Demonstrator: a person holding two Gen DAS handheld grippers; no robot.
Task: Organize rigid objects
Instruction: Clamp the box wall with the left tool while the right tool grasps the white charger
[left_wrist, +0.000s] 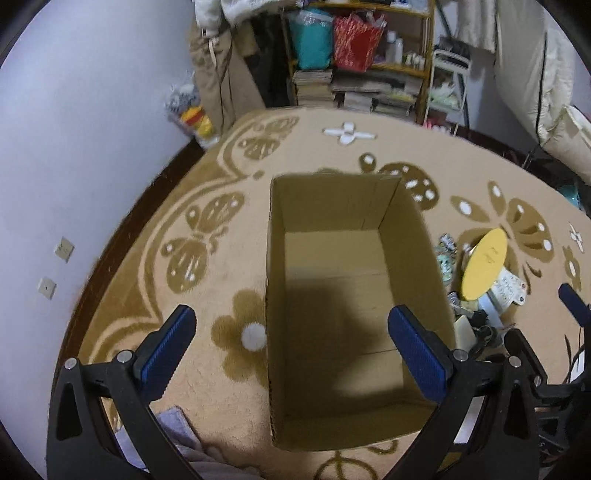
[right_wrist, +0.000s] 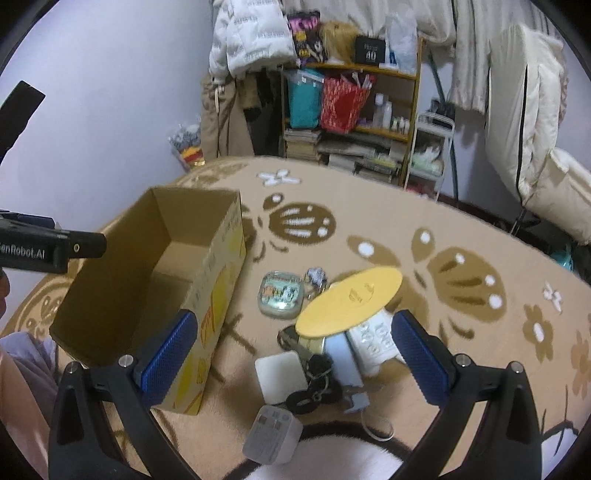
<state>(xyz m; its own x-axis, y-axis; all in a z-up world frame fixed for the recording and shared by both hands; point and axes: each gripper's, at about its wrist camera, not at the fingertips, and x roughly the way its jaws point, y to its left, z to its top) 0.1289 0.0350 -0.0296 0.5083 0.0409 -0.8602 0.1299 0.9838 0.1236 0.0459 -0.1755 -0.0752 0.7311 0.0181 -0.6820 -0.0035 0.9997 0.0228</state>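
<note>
Left wrist view is showing the left claw (left_wrist: 291, 350) hovering wide apart over the empty cardboard box (left_wrist: 343, 413) sitting on the patterned rug (left_wrist: 221, 229). Right claw (right_wrist: 293, 354) is hanging spread above the clutter beside the box (right_wrist: 207, 295): yellow disc (right_wrist: 351, 302), white charger (right_wrist: 271, 439), clear case (right_wrist: 280, 295).

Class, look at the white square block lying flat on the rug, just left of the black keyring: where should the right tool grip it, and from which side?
Grip the white square block across its two flat, parallel side edges, coming down from above. It lies flat, so only the top is exposed. The right tool is open above it. Its right edge touches the black keyring, so one finger may need to nudge in there.
</note>
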